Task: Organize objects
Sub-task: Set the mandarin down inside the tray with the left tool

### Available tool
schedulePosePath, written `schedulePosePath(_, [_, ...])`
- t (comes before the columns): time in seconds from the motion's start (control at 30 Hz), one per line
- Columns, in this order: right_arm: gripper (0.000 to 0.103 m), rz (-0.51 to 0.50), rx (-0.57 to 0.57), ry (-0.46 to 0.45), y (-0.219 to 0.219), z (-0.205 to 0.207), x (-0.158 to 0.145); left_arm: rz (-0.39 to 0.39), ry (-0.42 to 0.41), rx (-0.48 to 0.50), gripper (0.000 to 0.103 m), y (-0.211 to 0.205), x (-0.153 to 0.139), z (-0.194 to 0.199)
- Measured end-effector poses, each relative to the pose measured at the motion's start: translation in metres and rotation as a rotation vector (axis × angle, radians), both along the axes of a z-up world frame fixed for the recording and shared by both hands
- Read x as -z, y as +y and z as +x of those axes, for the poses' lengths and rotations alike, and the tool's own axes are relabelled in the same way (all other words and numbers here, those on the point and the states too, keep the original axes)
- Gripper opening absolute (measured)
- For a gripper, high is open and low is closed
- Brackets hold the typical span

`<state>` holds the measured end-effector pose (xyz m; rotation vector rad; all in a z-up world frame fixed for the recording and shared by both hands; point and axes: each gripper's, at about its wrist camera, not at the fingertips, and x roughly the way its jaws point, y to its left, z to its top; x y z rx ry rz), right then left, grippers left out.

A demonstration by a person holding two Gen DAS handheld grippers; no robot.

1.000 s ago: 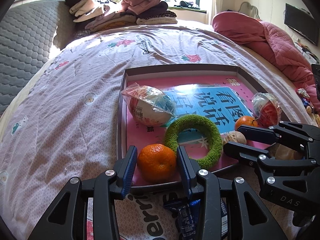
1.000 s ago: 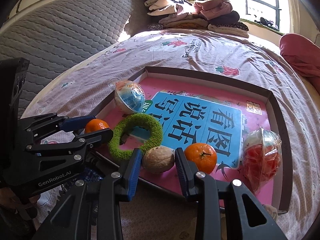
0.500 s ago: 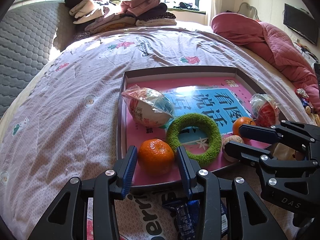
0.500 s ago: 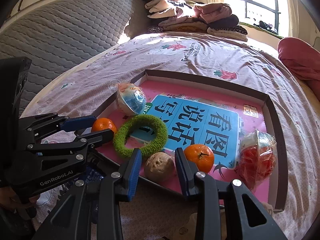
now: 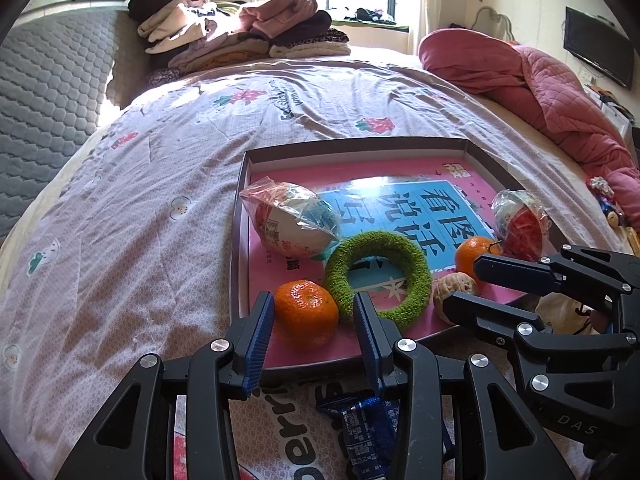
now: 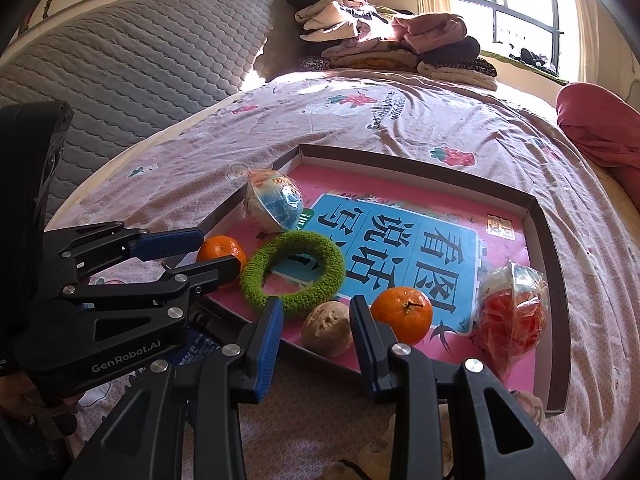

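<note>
A shallow brown tray [image 5: 240, 240] [image 6: 548, 240] with a pink and blue lining lies on the bed. In its near left corner rests a tangerine [image 5: 306, 314] [image 6: 222, 250]. My left gripper [image 5: 314, 320] [image 6: 220, 251] is open around it, and a gap shows at the right pad. A walnut [image 6: 326, 328] [image 5: 456, 288] lies at the tray's front edge between the tips of my open right gripper [image 6: 316, 320] [image 5: 460, 286], clear of the left pad. A green fuzzy ring [image 5: 416, 252] [image 6: 256, 280] and a second tangerine [image 5: 472, 254] [image 6: 402, 314] lie beside them.
Two plastic-wrapped ball toys sit in the tray, a bluish one [image 5: 294, 224] at the left and a red one [image 5: 520, 220] at the right. A blue packet [image 5: 368, 428] lies in front of the tray. Folded clothes [image 5: 240, 32] and a pink quilt [image 5: 540, 80] lie far back.
Both grippers have eased back slightly from the tray. The tangerine and the walnut now look smaller and sit farther out between the fingertips. The jaws kept their width.
</note>
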<state>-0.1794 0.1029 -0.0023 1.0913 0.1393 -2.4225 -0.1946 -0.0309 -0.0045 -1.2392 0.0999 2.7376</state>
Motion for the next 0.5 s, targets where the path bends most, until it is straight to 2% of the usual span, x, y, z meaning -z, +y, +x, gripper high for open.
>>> schedulePosePath(0.5, [0.035, -0.002, 0.027, 0.029, 0.01, 0.007, -0.014, 0.0, 0.01, 0.005, 0.051, 0.002, -0.008, 0.005])
